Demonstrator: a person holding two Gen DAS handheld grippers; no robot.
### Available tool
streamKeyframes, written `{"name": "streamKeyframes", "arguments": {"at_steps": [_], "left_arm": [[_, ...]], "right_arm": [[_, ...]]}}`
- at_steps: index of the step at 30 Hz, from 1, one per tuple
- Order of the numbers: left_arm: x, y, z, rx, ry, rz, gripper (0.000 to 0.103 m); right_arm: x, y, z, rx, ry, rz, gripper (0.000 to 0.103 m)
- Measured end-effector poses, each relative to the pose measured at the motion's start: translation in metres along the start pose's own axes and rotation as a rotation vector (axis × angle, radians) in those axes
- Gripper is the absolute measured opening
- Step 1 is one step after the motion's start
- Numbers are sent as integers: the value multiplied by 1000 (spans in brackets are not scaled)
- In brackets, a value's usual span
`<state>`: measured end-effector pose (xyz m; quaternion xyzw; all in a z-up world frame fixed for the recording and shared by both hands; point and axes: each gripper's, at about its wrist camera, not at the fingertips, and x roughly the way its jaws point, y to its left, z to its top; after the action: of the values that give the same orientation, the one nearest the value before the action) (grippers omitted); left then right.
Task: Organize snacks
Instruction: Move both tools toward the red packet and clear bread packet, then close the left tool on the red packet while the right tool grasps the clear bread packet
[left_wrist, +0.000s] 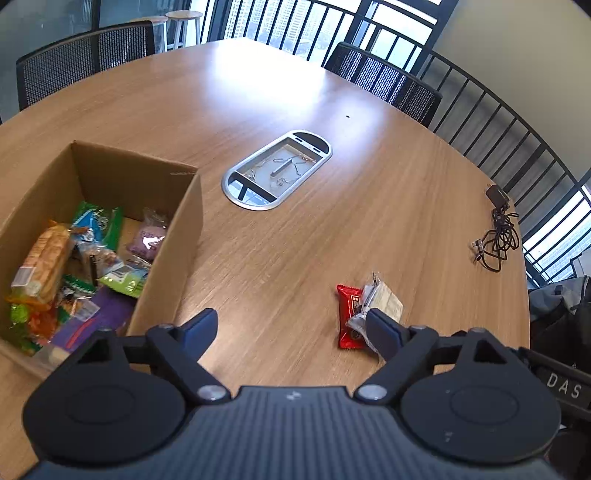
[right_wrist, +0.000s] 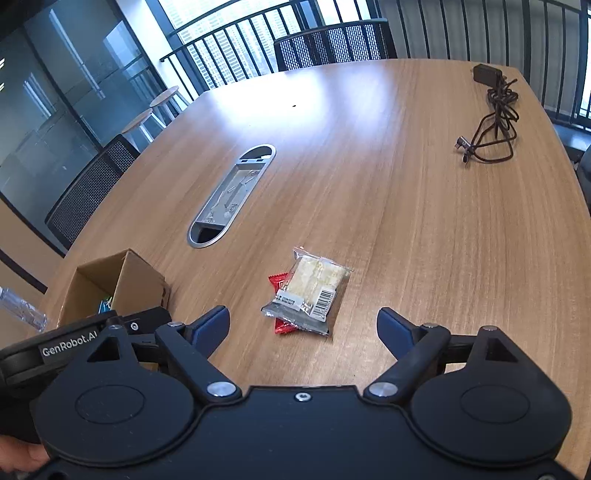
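— So where did the snacks lie?

— Just ahead of my right fingers: a clear packet of pale crackers (right_wrist: 309, 291) lay flat on a red wrapper (right_wrist: 277, 282), the two touching, the red one showing only at its far and near ends from that side. My right gripper (right_wrist: 303, 326) hovered above the table (right_wrist: 406, 206) with its blue fingertips (right_wrist: 212, 325) spread wide, nothing between them, the pile sitting a little beyond the gap and toward the left tip.

— And your left?

— My left gripper (left_wrist: 291, 332) was open too, holding nothing. From its camera its right fingertip (left_wrist: 382, 332) overlapped the near edge of the clear packet (left_wrist: 380, 301) and the red wrapper (left_wrist: 349, 314); whether it touched them I could not tell. Off beside the left fingertip stood the cardboard box (left_wrist: 184, 236), open at the top, with green, orange, purple and clear snack packs (left_wrist: 74, 266) heaped inside.

— Anything farther out?

— Beyond both sets of fingers, an oval metal cable hatch (right_wrist: 229, 195) sat sunk in the tabletop. Well off to the right, near the table's edge, lay a tangled black cable with its charger (right_wrist: 495, 118). Mesh-backed chairs (left_wrist: 384, 83) stood at the far side.
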<state>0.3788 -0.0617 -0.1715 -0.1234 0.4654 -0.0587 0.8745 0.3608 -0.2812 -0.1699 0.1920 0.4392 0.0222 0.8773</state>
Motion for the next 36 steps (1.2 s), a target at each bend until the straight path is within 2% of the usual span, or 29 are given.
{"name": "streamKeyframes", "arguments": {"at_steps": [6, 17, 31, 33, 34, 36], "left_arm": [[29, 1, 6, -35, 47, -17, 65], [71, 5, 14, -112, 111, -47, 43], [105, 2, 25, -145, 141, -47, 41], [108, 1, 26, -148, 144, -46, 41], [110, 0, 26, -149, 147, -47, 41], [113, -3, 27, -143, 156, -54, 41]], "right_arm": [[27, -4, 9, 50, 37, 1, 77], [75, -9, 17, 101, 115, 2, 70], [118, -15, 22, 113, 179, -1, 70], [121, -16, 21, 105, 190, -9, 62], [122, -17, 20, 103, 196, -8, 52], [121, -18, 20, 92, 197, -22, 49]]}}
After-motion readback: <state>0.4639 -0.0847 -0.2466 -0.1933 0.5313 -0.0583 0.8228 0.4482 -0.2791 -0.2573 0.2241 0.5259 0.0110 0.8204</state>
